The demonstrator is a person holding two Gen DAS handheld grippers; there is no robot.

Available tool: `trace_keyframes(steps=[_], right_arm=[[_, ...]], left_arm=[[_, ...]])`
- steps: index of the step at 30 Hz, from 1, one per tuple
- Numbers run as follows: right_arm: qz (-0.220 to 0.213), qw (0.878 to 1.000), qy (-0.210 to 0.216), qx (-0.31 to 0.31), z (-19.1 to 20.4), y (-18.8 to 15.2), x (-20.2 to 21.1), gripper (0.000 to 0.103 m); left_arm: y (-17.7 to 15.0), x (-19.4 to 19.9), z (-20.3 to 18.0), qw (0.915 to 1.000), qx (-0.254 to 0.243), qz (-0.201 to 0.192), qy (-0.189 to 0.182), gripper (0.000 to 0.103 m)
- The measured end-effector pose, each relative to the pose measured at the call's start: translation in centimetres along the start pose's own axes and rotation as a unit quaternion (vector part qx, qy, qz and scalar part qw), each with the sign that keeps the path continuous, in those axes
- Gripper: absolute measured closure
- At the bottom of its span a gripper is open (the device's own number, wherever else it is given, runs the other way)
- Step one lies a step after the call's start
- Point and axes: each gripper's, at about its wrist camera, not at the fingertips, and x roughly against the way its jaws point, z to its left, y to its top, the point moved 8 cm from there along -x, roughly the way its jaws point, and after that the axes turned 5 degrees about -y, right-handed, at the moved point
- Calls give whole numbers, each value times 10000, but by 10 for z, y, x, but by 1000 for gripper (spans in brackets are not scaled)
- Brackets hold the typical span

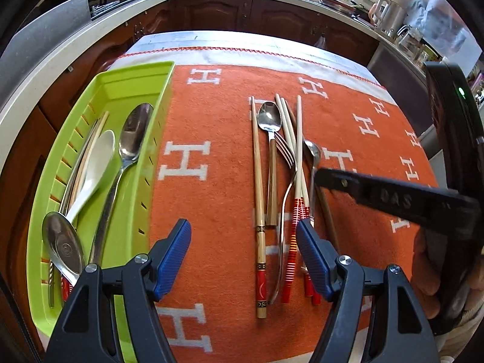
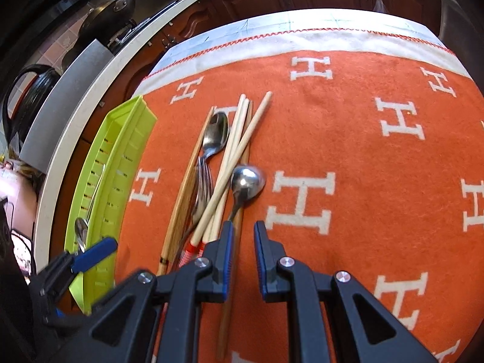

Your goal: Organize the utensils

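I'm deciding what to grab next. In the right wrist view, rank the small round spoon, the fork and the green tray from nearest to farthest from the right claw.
1. Small round spoon: just ahead of the right claw, handle by its left finger.
2. Fork: further left, in the pile.
3. Green tray: far left, off the pile.

Background's a proper lived-in kitchen: orange blanket (image 2: 378, 211) with white H letters and a red-stitched pale border covers the table. Dark wood cabinets (image 1: 211, 15) sit under a pale countertop (image 1: 60, 69). A black pan (image 2: 112, 9) is on the stove, glass jars (image 1: 414, 42) off right.
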Motion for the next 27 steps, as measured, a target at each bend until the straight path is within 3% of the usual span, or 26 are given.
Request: trace_keyframes(steps=[12,17,22,25,27], right_arm=[[-126,9999,-41,-18,9,17,-10,89],[-395,9991,-97,-93,0,21,-4,100],[-514,9986,-132,-39,-7,19,4,101],[-491,9987,-98,-106,-13,16,6,101],[-477,9987,-69,-153,-16,15,8,101]], left_arm=[[1,0,6,9999,146,4,5,33],[2,1,8,9998,177,-8,-29,33],[8,-2,11,9995,273,-18,-185,33],[19,-6,10,9987,319,-14,-397,48],[26,-10,10,9987,309,-11,-409,51]])
